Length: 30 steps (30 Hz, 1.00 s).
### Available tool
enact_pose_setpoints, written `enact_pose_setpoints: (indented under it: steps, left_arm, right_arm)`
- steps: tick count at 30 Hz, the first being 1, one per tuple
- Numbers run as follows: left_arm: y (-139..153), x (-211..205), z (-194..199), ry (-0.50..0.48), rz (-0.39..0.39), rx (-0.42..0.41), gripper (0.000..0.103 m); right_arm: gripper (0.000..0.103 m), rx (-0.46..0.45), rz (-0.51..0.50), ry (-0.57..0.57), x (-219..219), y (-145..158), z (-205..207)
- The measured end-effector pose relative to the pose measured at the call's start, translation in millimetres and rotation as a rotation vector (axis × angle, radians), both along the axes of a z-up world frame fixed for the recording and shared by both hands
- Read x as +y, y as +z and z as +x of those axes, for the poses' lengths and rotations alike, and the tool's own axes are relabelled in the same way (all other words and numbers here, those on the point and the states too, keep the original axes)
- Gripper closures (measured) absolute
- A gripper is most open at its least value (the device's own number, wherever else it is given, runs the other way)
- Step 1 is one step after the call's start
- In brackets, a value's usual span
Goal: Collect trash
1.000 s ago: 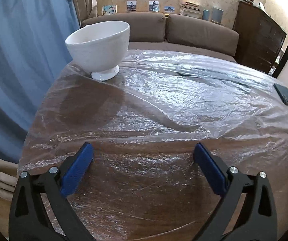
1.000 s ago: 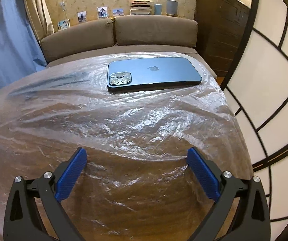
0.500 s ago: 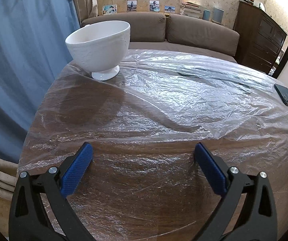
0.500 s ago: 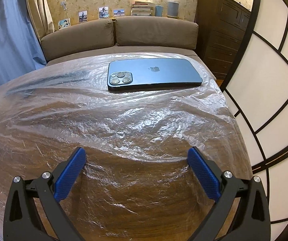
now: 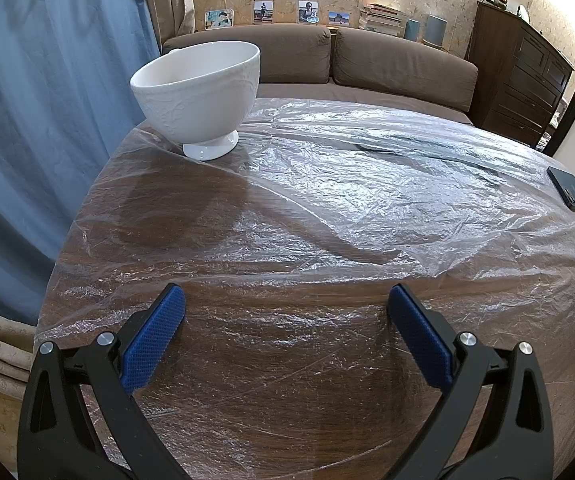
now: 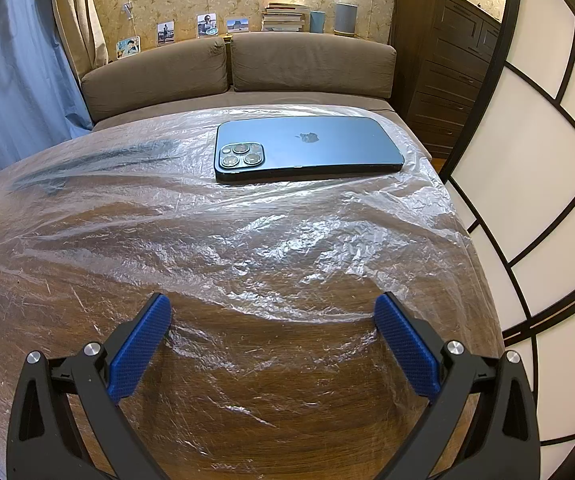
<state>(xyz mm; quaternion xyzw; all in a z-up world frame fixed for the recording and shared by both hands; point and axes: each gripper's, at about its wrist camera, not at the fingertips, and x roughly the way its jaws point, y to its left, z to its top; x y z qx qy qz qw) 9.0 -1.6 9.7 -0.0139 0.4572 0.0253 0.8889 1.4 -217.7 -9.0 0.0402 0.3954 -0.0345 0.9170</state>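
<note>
Nearest in each view, the left tool (image 5: 285, 332) and the right tool (image 6: 273, 340) both hover low over the near edge of the round dark-brown wooden desk (image 5: 287, 420), their blue-padded fingers spread wide with nothing between them. Under and ahead of them lies the thin, crinkled, clear plastic sheet (image 5: 367, 200) — the likely trash — draped over almost the whole desk top (image 6: 247, 240). It looks feather-light, limp and slick; it should bunch up rather than lift flat, and a pinch on a flat patch may slip. The raised wrinkle ridges just beyond the fingertips look the best places to take hold. Farther off, two things weigh the sheet down: a white footed ceramic bowl (image 5: 197, 96) at the far left edge, breakable and likely to tip if the film is tugged, and a dark blue smartphone lying face down (image 6: 307, 148) at the far right — it could slide off with the sheet.
</note>
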Motion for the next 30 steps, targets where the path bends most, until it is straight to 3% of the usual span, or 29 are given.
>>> enact_pose_setpoints:
  steps: [30]
  left_arm:
    - [-5.5,0.6,1.3,-0.001,-0.001,0.0,0.001]
  right_arm:
    - [0.004,0.0,0.0,0.0,1.9,-0.8,-2.2]
